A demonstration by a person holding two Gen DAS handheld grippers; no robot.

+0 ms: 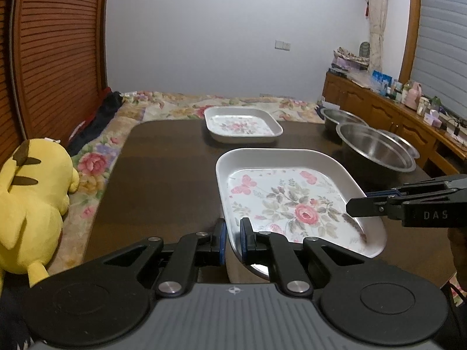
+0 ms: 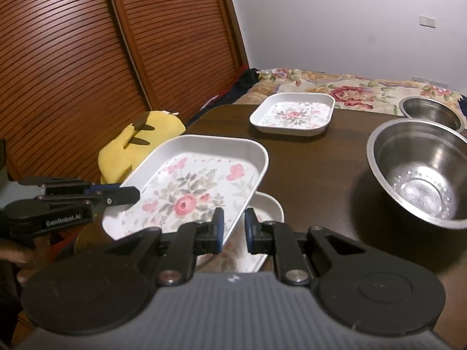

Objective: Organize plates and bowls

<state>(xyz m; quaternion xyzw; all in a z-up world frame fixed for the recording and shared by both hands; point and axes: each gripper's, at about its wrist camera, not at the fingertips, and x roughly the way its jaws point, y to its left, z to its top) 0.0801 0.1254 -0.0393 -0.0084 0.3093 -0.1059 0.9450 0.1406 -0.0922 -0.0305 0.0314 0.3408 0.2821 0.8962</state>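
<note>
A dark brown wooden table (image 1: 163, 157) is carrying a floral square plate (image 1: 243, 125) at its far side, two steel bowls (image 2: 420, 172) (image 2: 432, 110) sitting along its right edge, and another white plate (image 2: 268, 207) lying near the front edge.

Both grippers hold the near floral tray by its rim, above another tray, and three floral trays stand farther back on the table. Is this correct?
Not quite: only one floral tray stands farther back, as the right wrist view shows. The rest holds: the left gripper and the right gripper clamp the rim of the near floral tray, lifted above another tray on the table.
</note>
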